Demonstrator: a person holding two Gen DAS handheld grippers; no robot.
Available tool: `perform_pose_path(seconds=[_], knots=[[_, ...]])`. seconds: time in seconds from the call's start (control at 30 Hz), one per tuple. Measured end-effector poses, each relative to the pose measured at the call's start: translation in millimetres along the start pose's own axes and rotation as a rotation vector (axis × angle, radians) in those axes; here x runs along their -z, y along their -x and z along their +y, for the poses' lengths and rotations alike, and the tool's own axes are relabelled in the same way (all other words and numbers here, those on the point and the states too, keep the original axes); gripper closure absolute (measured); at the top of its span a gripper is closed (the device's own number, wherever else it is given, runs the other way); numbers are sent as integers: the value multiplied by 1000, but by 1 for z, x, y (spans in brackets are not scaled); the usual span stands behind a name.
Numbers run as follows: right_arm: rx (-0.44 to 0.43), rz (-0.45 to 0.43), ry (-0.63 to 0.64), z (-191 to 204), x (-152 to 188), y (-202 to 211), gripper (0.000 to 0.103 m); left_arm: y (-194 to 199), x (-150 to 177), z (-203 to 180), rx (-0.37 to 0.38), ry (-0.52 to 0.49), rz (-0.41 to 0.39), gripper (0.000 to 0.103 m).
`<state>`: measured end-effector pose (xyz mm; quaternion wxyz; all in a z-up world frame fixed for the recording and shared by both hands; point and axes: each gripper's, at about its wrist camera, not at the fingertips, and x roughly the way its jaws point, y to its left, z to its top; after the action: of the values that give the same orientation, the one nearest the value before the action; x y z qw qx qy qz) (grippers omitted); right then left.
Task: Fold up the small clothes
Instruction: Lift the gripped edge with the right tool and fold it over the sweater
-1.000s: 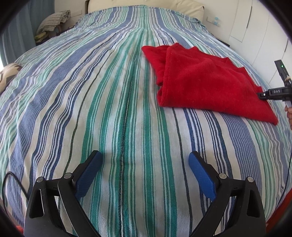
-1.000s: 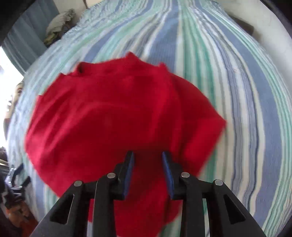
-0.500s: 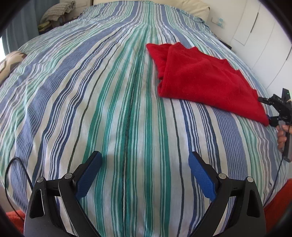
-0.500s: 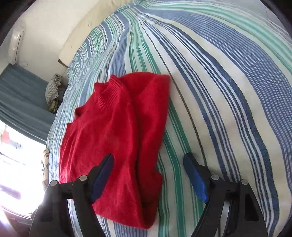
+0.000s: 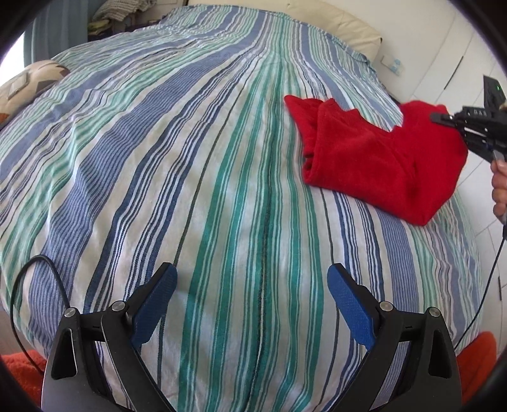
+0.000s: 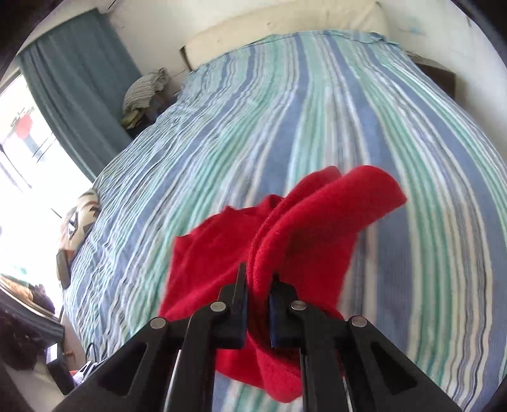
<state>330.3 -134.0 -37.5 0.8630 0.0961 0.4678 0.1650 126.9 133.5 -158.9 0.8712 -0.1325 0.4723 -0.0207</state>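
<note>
A small red knit garment (image 5: 374,158) lies partly folded on the striped bedspread (image 5: 190,177), at the right of the left wrist view. My right gripper (image 6: 258,282) is shut on an edge of the red garment (image 6: 304,228) and holds that edge lifted above the bed. It also shows at the right edge of the left wrist view (image 5: 443,120), at the garment's raised far corner. My left gripper (image 5: 250,285) is open and empty, low over the bedspread near the bed's front edge, well left of the garment.
A cream headboard (image 5: 336,22) is at the far end. A patterned cushion (image 5: 28,85) lies at the bed's left edge. White cupboard doors (image 5: 443,63) stand on the right. A pile of clothes (image 6: 142,92) sits beside a teal curtain (image 6: 79,82). A black cable (image 5: 38,269) trails at left.
My right gripper was open over the garment half a second ago; now it is shut on its edge and has lifted it. My left gripper stays open and has hardly moved.
</note>
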Motion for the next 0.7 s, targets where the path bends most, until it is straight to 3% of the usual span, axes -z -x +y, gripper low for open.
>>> perform_pose_path(seconds=[0.17, 0.23, 0.27, 0.3, 0.4, 0.47, 0.53, 0.6, 0.67, 0.7], knots=[[-31, 69, 56, 81, -3, -75, 93, -1, 1, 5, 11, 22, 16, 7], [-81, 129, 31, 92, 6, -106, 77, -2, 1, 7, 9, 22, 20, 7], [-158, 190, -16, 92, 12, -122, 66, -1, 1, 7, 9, 23, 22, 7], [-223, 232, -70, 91, 17, -131, 46, -1, 2, 7, 12, 23, 23, 7], [-394, 185, -145, 82, 24, -114, 44, 1, 2, 7, 26, 24, 22, 7], [-455, 127, -143, 73, 21, -90, 44, 1, 1, 7, 39, 28, 23, 7], [-374, 64, -95, 65, 17, -71, 44, -1, -1, 8, 50, 36, 30, 7], [-202, 47, 7, 65, 15, -68, 44, -5, -2, 8, 53, 41, 39, 7], [-137, 96, 88, 62, 25, -80, 60, -7, -4, 7, 48, 40, 41, 7], [-135, 119, 120, 67, 31, -90, 76, -7, -3, 7, 43, 37, 40, 7]])
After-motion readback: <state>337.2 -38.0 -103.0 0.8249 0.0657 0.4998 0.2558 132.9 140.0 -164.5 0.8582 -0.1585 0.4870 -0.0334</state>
